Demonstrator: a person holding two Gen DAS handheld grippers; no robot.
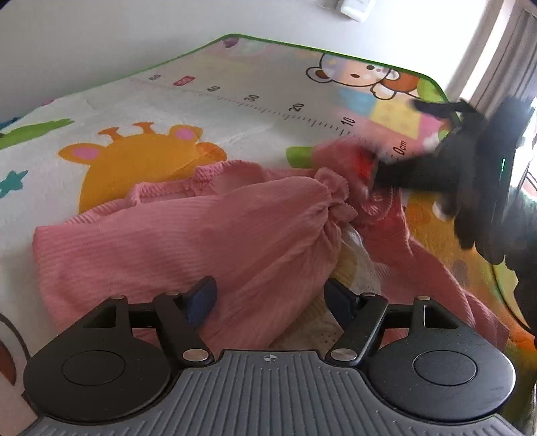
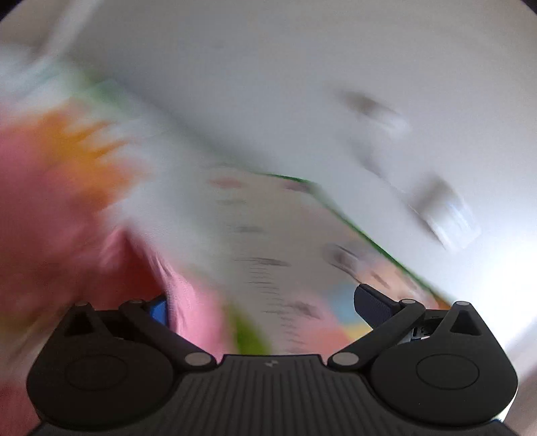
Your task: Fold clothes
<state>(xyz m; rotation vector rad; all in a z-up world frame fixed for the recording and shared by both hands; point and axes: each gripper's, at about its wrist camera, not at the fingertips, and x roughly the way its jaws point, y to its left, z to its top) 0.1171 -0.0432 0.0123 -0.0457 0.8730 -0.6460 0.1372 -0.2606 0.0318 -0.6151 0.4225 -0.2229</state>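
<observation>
A pink ribbed garment (image 1: 188, 228) lies crumpled on a cartoon play mat (image 1: 235, 110), one sleeve with a gathered cuff (image 1: 332, 198) folded across it. A white-yellow cloth (image 1: 355, 268) shows under it. My left gripper (image 1: 270, 298) is open, its blue pads either side of the pink fabric, just above it. My right gripper (image 1: 372, 174) comes in from the right at the far edge of the garment, blurred by motion. In the right wrist view the right gripper (image 2: 261, 308) is open, with pink cloth (image 2: 188, 302) beside its left pad (image 2: 157, 310); the view is heavily blurred.
The mat has a green border (image 1: 335, 53), a printed ruler (image 1: 302, 114) and a giraffe picture (image 1: 134, 161). It lies on a pale floor (image 1: 100, 40). A white object (image 1: 355, 8) sits on the floor beyond the mat. Curtains (image 1: 503, 60) hang at the right.
</observation>
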